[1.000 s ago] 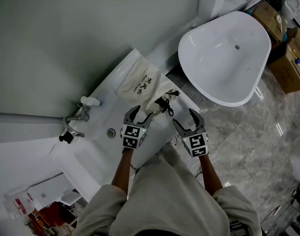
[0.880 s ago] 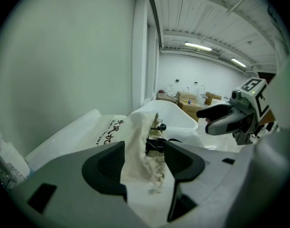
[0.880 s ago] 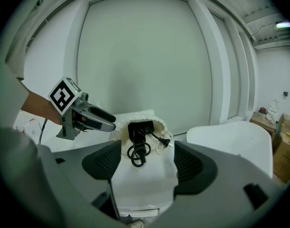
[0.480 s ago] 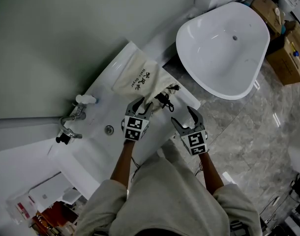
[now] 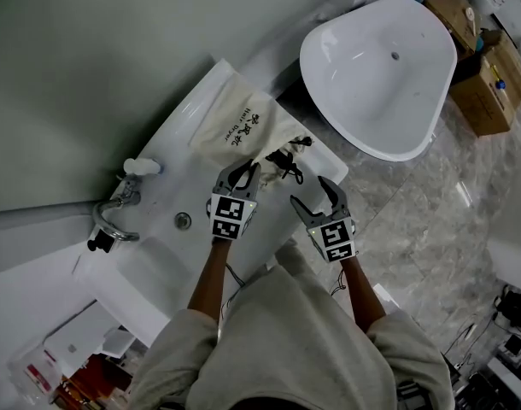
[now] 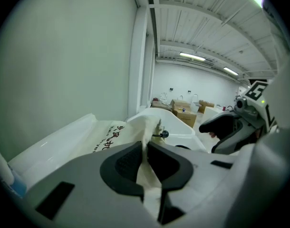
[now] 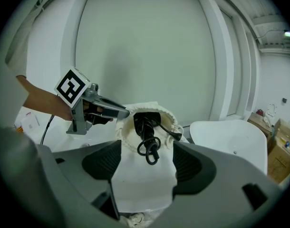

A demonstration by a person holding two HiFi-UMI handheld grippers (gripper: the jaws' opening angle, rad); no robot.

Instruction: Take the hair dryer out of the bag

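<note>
A cream drawstring bag (image 5: 242,131) with dark lettering lies on the white counter (image 5: 158,263). The black hair dryer (image 5: 286,162), with its coiled cord, sticks out of the bag's open mouth. My left gripper (image 5: 243,174) is at the left rim of the mouth. Its jaws are closing, and the pads pinch a fold of the bag's cloth (image 6: 146,158). My right gripper (image 5: 312,193) stands open just in front of the mouth. In the right gripper view the hair dryer (image 7: 147,136) and the bag (image 7: 144,175) lie ahead between the spread jaws, untouched.
A faucet (image 5: 111,216), a small bottle (image 5: 141,167) and the sink drain (image 5: 183,220) are left of the bag. A large white tub (image 5: 376,67) stands on the grey floor at the upper right. Cardboard boxes (image 5: 482,84) sit beyond it.
My left gripper's jaws have closed from wide open onto the bag's rim. My right gripper has crept a little closer to the bag's mouth.
</note>
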